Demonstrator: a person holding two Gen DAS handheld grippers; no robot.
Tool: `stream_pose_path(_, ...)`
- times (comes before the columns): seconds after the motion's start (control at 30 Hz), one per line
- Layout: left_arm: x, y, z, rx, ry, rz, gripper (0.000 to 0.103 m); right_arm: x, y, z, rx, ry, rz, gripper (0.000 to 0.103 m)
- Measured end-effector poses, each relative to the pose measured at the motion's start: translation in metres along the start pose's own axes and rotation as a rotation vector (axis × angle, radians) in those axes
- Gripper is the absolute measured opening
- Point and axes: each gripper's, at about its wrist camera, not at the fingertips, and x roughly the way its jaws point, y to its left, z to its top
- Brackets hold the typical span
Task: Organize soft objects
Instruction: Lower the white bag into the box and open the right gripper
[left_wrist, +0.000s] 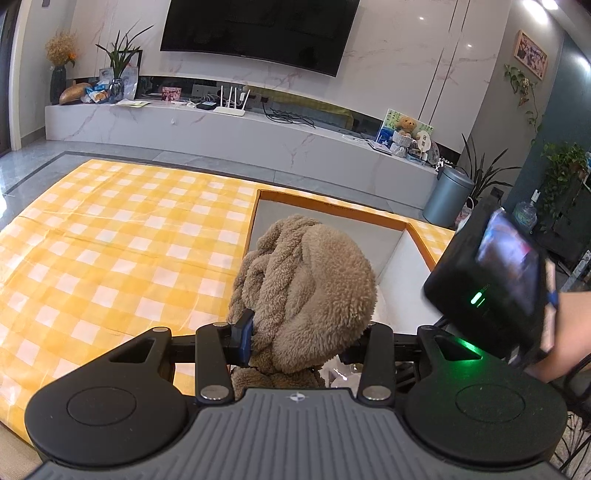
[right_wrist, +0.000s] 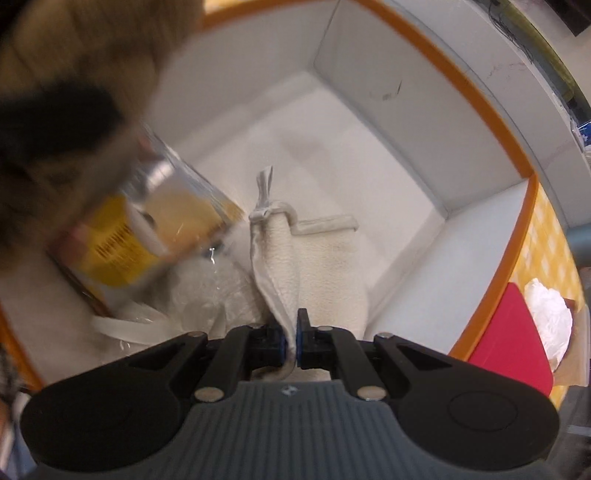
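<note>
The left gripper (left_wrist: 301, 341) is clamping a brown fleece bundle (left_wrist: 306, 291), its fingers pressing into the fabric from both sides. The bundle is bulging up and forward from between them, hanging over the near left corner of a white box with an orange rim (left_wrist: 421, 240) that is lying straight ahead of this gripper. To the gripper's left, a yellow-and-white checked cloth (left_wrist: 122, 243) is spreading across the desk. To its right, the other handheld unit's black camera block (left_wrist: 491, 273) is showing, with a green light glowing on it.

The right gripper (right_wrist: 291, 341) is reaching into the same box (right_wrist: 495, 122), its blue-padded fingers pinching together on the edge of a cream fleece cloth (right_wrist: 325, 269). The cloth is stretching forward from the gripper onto the box floor, with a grey trim and a small tie at its far end. Just left of this gripper, a clear plastic package with a yellow label (right_wrist: 147, 229) is lying tilted inside the box, blurred, and beneath it a fluffy white item (right_wrist: 207, 291) is touching the cream cloth. The brown fleece is looming, out of focus, at the upper left. Outside the box, to the gripper's right, a red item (right_wrist: 513, 343) and crumpled white material (right_wrist: 550, 321) are sitting near each other.
</note>
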Motion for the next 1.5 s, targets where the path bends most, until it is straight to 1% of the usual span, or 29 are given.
stream_pose_path(0.1, 0.0, -0.001, 0.0, 0.004, -0.001, 0.003, 0.047, 0.011, -0.001, -0.003, 0.009, 0.017, -0.001, 0.003)
stream_pose_path(0.2, 0.0, -0.002, -0.001, 0.011, -0.001, 0.007, 0.047, 0.009, -0.002, -0.005, 0.014, -0.007, -0.008, 0.004)
stream_pose_path(0.27, 0.0, -0.003, -0.001, 0.022, 0.002, 0.009, 0.047, -0.002, 0.0, -0.01, 0.012, -0.049, -0.044, 0.011)
stream_pose_path(0.3, 0.0, -0.004, -0.001, 0.027, 0.002, 0.01, 0.047, -0.008, 0.003, -0.011, -0.004, -0.073, -0.07, 0.021)
stream_pose_path(0.33, 0.001, -0.004, 0.0, 0.03, 0.001, 0.012, 0.047, -0.014, 0.005, -0.014, -0.022, -0.099, -0.099, 0.032)
stream_pose_path(0.4, 0.001, -0.005, 0.0, 0.034, 0.002, 0.015, 0.047, -0.028, 0.007, -0.018, -0.031, -0.15, -0.13, 0.042)
stream_pose_path(0.47, 0.0, -0.006, 0.0, 0.039, -0.004, 0.017, 0.047, -0.042, 0.005, -0.023, -0.021, -0.185, -0.137, 0.048)
stream_pose_path(0.5, -0.001, -0.007, 0.001, 0.041, -0.009, 0.019, 0.047, -0.048, 0.004, -0.025, -0.02, -0.198, -0.143, 0.057)
stream_pose_path(0.53, -0.003, -0.007, 0.001, 0.035, -0.021, 0.018, 0.047, -0.054, 0.005, -0.027, -0.03, -0.207, -0.146, 0.074)
stream_pose_path(0.6, -0.01, -0.006, 0.002, 0.026, -0.046, 0.0, 0.047, -0.068, 0.004, -0.033, -0.053, -0.25, -0.166, 0.091)
stream_pose_path(0.67, -0.019, -0.007, 0.005, 0.02, -0.077, -0.037, 0.047, -0.078, -0.001, -0.038, -0.031, -0.31, -0.177, 0.091)
stream_pose_path(0.7, -0.023, -0.007, 0.006, 0.017, -0.098, -0.049, 0.047, -0.082, -0.007, -0.04, -0.004, -0.325, -0.162, 0.091)
stream_pose_path(0.77, -0.028, -0.008, 0.008, 0.025, -0.139, -0.052, 0.047, -0.081, -0.013, -0.041, 0.046, -0.333, -0.082, 0.081)
stream_pose_path(0.8, -0.029, -0.009, 0.008, 0.032, -0.154, -0.045, 0.047, -0.078, -0.016, -0.044, 0.064, -0.314, -0.025, 0.066)
stream_pose_path(0.83, -0.029, -0.01, 0.008, 0.039, -0.164, -0.037, 0.047, -0.072, -0.019, -0.044, 0.085, -0.289, 0.042, 0.042)
stream_pose_path(0.9, -0.027, -0.01, 0.009, 0.042, -0.16, -0.026, 0.047, -0.064, -0.021, -0.047, 0.105, -0.256, 0.158, 0.027)
stream_pose_path(0.93, -0.025, -0.009, 0.009, 0.034, -0.154, -0.028, 0.047, -0.062, -0.018, -0.048, 0.093, -0.252, 0.182, 0.025)
stream_pose_path(1.0, -0.021, -0.005, 0.01, 0.014, -0.138, -0.038, 0.047, -0.056, -0.009, -0.05, 0.06, -0.231, 0.188, 0.018)
stream_pose_path(1.1, -0.017, -0.001, 0.013, -0.007, -0.125, -0.039, 0.047, -0.041, 0.004, -0.051, 0.019, -0.191, 0.131, 0.019)
stream_pose_path(1.13, -0.017, -0.002, 0.013, -0.003, -0.122, -0.031, 0.047, -0.037, 0.004, -0.053, 0.018, -0.191, 0.118, 0.019)
stream_pose_path(1.17, -0.014, -0.004, 0.015, 0.013, -0.113, -0.024, 0.047, -0.038, 0.003, -0.053, 0.03, -0.198, 0.113, 0.022)
stream_pose_path(1.2, -0.011, -0.007, 0.018, 0.039, -0.105, -0.022, 0.047, -0.04, 0.0, -0.053, 0.052, -0.218, 0.111, 0.031)
stream_pose_path(1.23, -0.009, -0.011, 0.018, 0.062, -0.103, -0.021, 0.047, -0.046, -0.002, -0.055, 0.074, -0.248, 0.11, 0.044)
stream_pose_path(1.27, -0.004, -0.015, 0.02, 0.081, -0.101, -0.016, 0.047, -0.054, -0.004, -0.058, 0.088, -0.282, 0.111, 0.047)
stream_pose_path(1.33, 0.006, -0.021, 0.024, 0.102, -0.088, 0.002, 0.047, -0.069, -0.01, -0.066, 0.117, -0.356, 0.113, 0.048)
stream_pose_path(1.37, 0.013, -0.024, 0.026, 0.108, -0.075, 0.008, 0.047, -0.075, -0.013, -0.069, 0.13, -0.382, 0.094, 0.048)
stream_pose_path(1.47, 0.033, -0.029, 0.028, 0.113, -0.029, 0.019, 0.047, -0.086, -0.019, -0.08, 0.151, -0.458, -0.001, 0.048)
stream_pose_path(1.5, 0.039, -0.031, 0.028, 0.117, -0.018, 0.023, 0.047, -0.09, -0.022, -0.084, 0.17, -0.482, -0.015, 0.048)
